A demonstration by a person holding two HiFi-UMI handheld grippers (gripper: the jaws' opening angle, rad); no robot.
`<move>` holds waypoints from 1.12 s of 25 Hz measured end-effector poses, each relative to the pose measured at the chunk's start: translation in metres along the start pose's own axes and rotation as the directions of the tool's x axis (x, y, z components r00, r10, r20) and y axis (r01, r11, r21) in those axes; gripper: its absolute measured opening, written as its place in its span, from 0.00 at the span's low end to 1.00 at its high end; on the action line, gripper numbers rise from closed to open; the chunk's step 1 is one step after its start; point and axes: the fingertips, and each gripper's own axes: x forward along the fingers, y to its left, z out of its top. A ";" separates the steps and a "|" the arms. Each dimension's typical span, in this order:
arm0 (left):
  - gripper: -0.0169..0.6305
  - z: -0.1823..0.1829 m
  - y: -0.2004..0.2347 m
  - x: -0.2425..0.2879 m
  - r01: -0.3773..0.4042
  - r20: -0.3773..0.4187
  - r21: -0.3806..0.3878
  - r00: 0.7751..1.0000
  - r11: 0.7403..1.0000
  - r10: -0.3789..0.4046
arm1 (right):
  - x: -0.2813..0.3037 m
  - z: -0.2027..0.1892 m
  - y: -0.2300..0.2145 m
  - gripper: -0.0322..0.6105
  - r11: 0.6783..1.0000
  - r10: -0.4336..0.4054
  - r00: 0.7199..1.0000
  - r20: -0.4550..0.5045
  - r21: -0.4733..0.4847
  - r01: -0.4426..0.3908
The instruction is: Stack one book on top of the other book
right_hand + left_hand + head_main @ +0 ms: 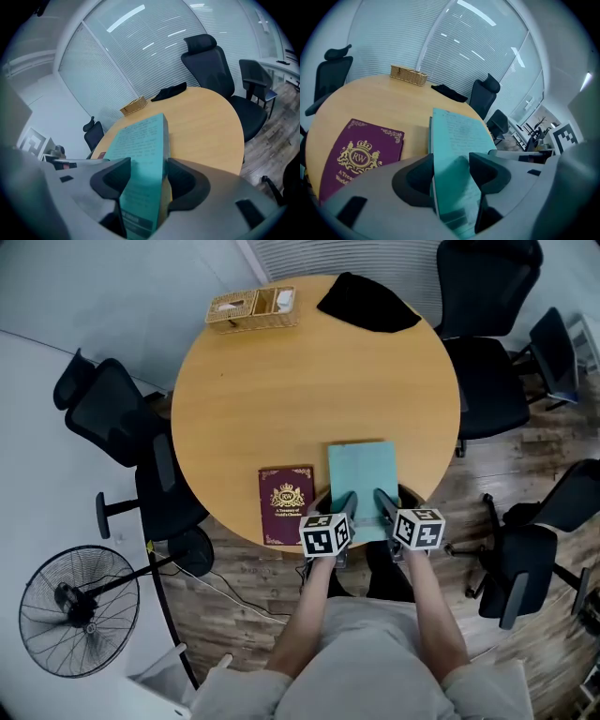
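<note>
A teal book (362, 470) is at the near edge of the round wooden table (281, 390), its near end raised between my two grippers. My left gripper (345, 503) is shut on its near left part and my right gripper (384, 502) on its near right part. In the left gripper view the teal book (457, 136) stands edge-on between the jaws of the left gripper (451, 176). The right gripper view shows the same book (140, 140) clamped in the right gripper (145, 180). A maroon book with a gold crest (286, 503) (361, 154) lies flat just left of it.
A wicker basket (251, 308) and a black cloth (367, 304) sit at the table's far edge. Black office chairs (487, 381) ring the table on the right and left. A floor fan (80, 610) stands at the lower left.
</note>
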 end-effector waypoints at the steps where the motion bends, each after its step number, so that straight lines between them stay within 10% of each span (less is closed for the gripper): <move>1: 0.42 0.001 0.003 -0.003 -0.001 -0.008 0.005 1.000 1.000 0.001 | 0.000 0.000 0.005 0.43 1.000 -0.010 1.000 0.004 0.007 0.010; 28: 0.41 0.016 0.099 -0.085 0.022 -0.024 0.029 0.999 0.999 -0.021 | 0.027 -0.022 0.126 0.43 0.998 -0.032 0.999 0.023 0.048 0.031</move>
